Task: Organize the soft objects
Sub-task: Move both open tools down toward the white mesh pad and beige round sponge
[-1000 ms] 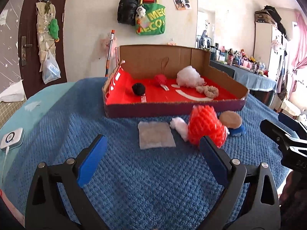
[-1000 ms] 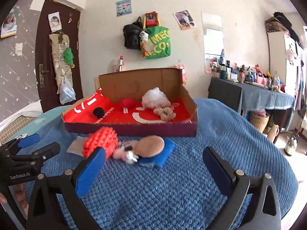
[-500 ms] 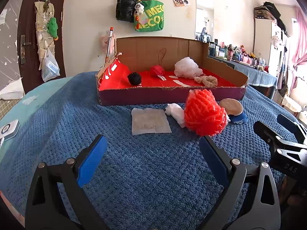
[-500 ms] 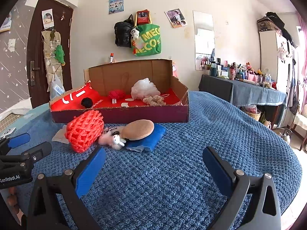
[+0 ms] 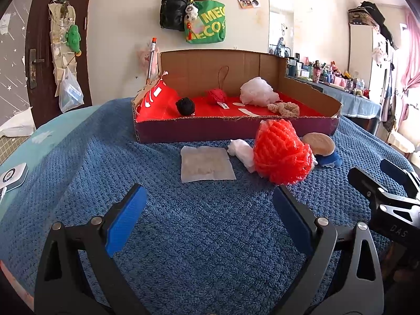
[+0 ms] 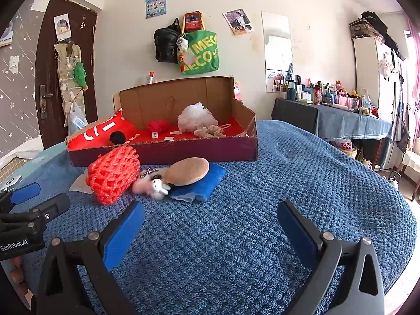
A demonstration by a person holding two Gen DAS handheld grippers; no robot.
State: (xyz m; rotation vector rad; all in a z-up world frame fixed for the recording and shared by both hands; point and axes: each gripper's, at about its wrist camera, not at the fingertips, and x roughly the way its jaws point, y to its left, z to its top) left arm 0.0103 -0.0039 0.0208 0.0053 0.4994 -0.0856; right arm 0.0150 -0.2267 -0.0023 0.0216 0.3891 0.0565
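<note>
I hold my left gripper [image 5: 207, 210] and right gripper [image 6: 210, 223] wide apart and empty, ready to grasp. The red foam net ball [image 5: 282, 152] lies near the shallow cardboard box [image 5: 236, 130], waiting outside it.

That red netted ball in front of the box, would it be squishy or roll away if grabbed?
The red foam net looks airy, so probably light and squashy. Its lumpy shape, resting on the nubby blue blanket, suggests it won't roll far.
</note>
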